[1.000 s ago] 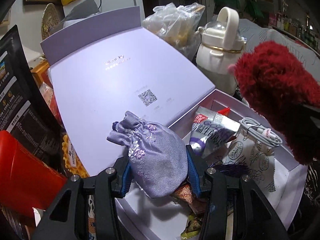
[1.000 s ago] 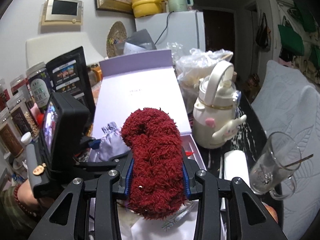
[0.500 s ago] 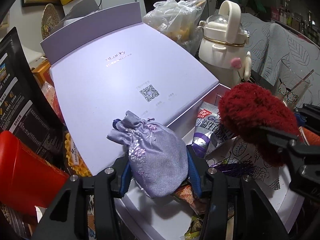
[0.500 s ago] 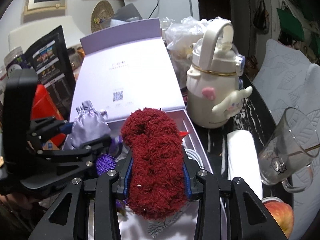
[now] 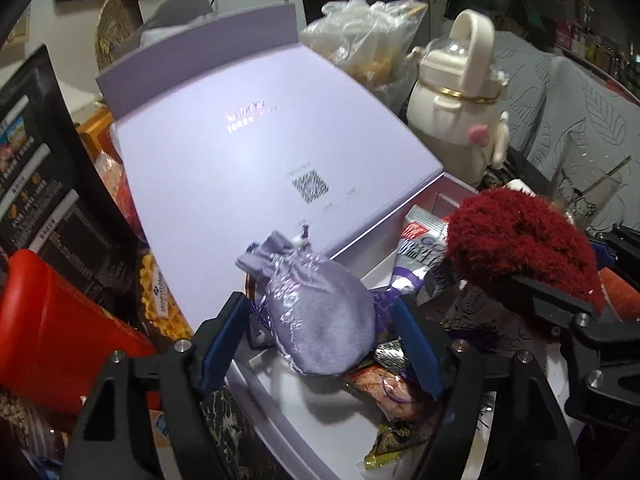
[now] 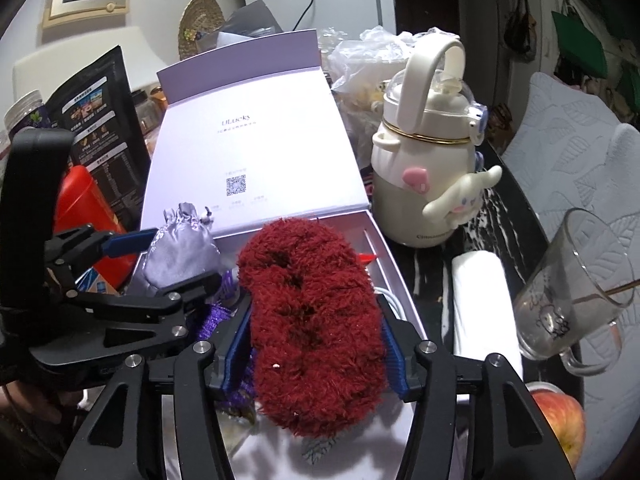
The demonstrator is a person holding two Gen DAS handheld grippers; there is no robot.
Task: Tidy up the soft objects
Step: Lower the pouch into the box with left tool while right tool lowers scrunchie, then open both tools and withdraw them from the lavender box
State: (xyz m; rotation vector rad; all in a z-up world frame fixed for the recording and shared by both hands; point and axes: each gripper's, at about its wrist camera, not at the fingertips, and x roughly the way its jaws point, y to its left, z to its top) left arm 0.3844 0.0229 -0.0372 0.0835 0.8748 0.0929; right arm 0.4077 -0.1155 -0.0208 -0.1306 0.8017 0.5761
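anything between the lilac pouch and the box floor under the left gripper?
Yes. The lilac pouch sits between the left gripper pads, whose jaws have just been opening, gaps visible on both sides. Under it lie snack packets and purple tassels, so it rests on clutter, not the box floor.

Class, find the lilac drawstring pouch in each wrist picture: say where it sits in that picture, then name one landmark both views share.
Left wrist view: the lilac drawstring pouch is low and central, between the left hand-held gripper's open blue pads.
Right wrist view: the pouch is left of centre, beside the red fluffy item.
Shared landmark: the QR code on the open box lid.
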